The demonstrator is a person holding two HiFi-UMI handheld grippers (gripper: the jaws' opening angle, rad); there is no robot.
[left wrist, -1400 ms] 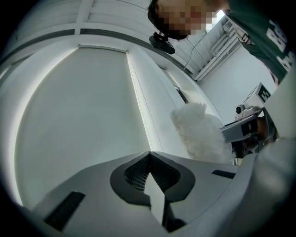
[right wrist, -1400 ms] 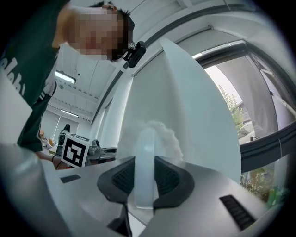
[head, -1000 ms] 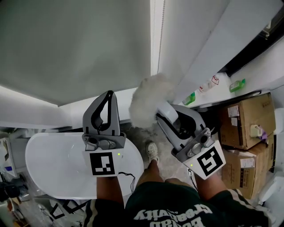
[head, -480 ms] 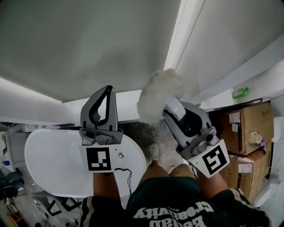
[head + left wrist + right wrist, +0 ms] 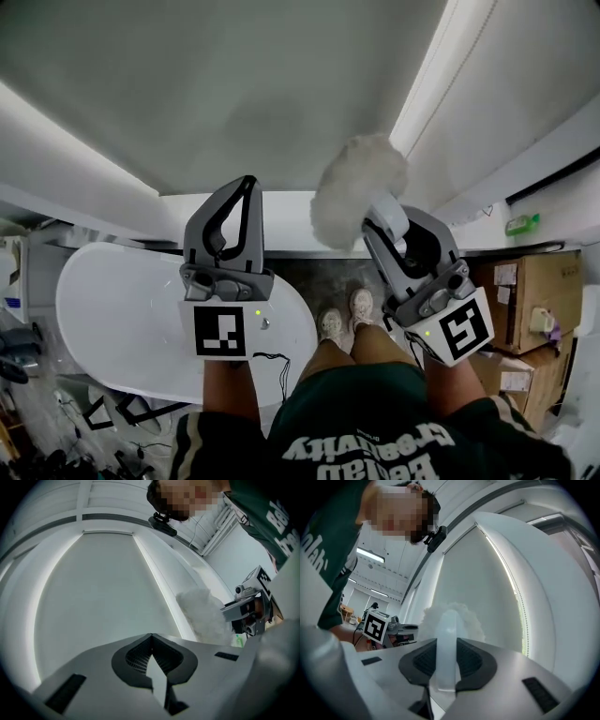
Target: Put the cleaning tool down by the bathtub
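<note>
The cleaning tool is a duster with a fluffy white head (image 5: pixel 358 187) and a white plastic handle (image 5: pixel 446 641). My right gripper (image 5: pixel 384 220) is shut on that handle, with the head pointing up and away from me toward the wall. In the right gripper view the handle runs straight between the two dark pads (image 5: pixel 423 660). My left gripper (image 5: pixel 247 184) hangs beside it, shut with nothing in it, over the far rim of the white oval bathtub (image 5: pixel 112 319). In the left gripper view the duster (image 5: pixel 204 611) and the right gripper (image 5: pixel 247 609) show off to the right.
My feet in pale shoes (image 5: pixel 342 317) stand on a speckled floor between the tub and stacked cardboard boxes (image 5: pixel 534 281). A green bottle (image 5: pixel 522 224) sits on a white ledge at the right. A large grey wall panel (image 5: pixel 234 94) fills the space ahead.
The duster and right gripper have drifted right and slightly up in the head view. The left gripper has shifted a little right too. Both feet now show. Both grips are unchanged.
</note>
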